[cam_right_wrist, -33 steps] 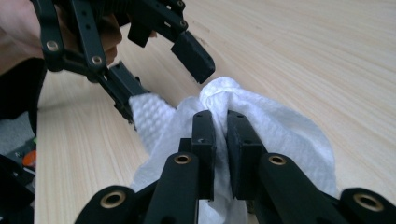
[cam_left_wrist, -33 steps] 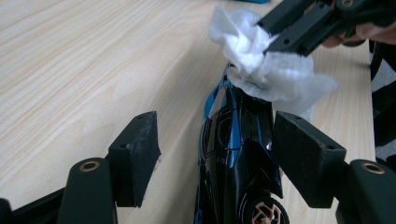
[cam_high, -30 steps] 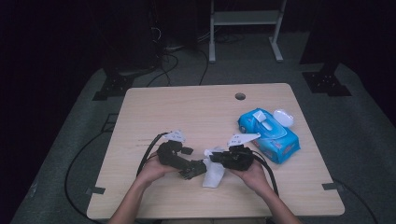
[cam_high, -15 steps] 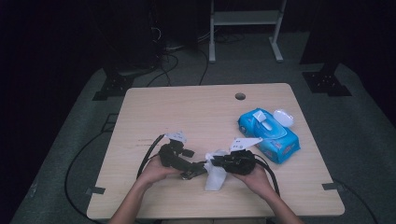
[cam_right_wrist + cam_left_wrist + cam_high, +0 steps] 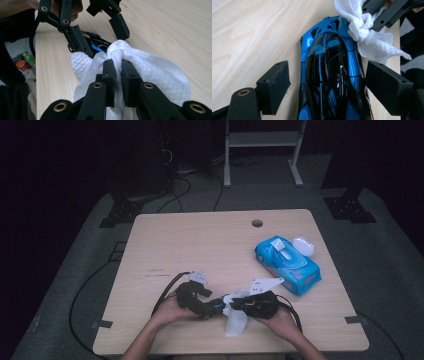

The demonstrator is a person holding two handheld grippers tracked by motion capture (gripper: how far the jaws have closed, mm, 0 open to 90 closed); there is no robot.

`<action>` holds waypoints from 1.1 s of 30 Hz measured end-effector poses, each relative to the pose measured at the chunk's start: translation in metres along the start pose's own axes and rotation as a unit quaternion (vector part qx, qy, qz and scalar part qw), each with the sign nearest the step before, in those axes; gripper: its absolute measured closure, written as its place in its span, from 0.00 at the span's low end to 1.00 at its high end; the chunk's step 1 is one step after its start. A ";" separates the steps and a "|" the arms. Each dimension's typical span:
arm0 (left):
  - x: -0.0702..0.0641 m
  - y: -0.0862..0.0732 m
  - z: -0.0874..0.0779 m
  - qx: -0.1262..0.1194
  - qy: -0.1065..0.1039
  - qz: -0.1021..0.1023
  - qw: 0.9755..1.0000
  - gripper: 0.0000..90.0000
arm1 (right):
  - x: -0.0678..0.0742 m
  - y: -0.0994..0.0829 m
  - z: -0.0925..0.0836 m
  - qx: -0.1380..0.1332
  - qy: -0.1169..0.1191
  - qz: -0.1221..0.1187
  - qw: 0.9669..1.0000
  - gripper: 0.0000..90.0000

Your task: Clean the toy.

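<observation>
A blue and black toy car (image 5: 329, 75) lies on the wooden table (image 5: 200, 245) near its front edge. My left gripper (image 5: 329, 82) stands open around it, both pads clear of its sides; its jaws have just been opening with the car between them. My right gripper (image 5: 118, 65) is shut on a crumpled white wipe (image 5: 155, 72), which presses against one end of the car (image 5: 96, 46). In the high view the left gripper (image 5: 202, 306) and right gripper (image 5: 239, 306) meet tip to tip, with the wipe (image 5: 235, 322) hanging below them.
A blue pack of wipes (image 5: 287, 265) with its white lid (image 5: 303, 245) flipped open lies at the right of the table. A cable hole (image 5: 257, 223) sits near the far edge. Cables trail off the front edge beside both forearms.
Both hands have slid a little toward the table's front edge. The left gripper's jaws stand wider apart around the car. The wipe stays pinched in the right gripper.
</observation>
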State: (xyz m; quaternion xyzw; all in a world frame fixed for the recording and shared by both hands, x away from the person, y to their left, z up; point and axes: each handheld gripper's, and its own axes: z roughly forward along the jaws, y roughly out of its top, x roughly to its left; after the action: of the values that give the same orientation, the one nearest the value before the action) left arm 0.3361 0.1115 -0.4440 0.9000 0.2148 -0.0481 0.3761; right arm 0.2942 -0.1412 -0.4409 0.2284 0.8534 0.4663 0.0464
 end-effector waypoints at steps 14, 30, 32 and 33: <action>-0.020 -0.004 0.022 0.059 0.033 0.068 0.995 0.21 | 0.006 -0.019 0.006 0.046 -0.003 -0.009 0.999 0.90; -0.031 -0.001 0.032 0.059 0.077 0.086 0.992 0.19 | 0.002 -0.022 -0.048 -0.014 -0.033 0.015 0.999 0.90; -0.031 0.000 0.034 0.062 0.087 0.086 0.991 0.19 | 0.000 -0.027 -0.055 -0.027 -0.039 0.020 0.999 0.90; -0.031 0.000 0.036 0.064 0.091 0.086 0.990 0.19 | -0.001 -0.029 -0.058 -0.030 -0.043 0.024 0.998 0.90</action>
State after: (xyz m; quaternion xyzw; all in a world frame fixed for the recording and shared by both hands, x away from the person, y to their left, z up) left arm 0.3104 0.0758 -0.4616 0.9381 0.1667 0.0525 0.2991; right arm 0.2682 -0.2000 -0.4324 0.2671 0.8307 0.4820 0.0788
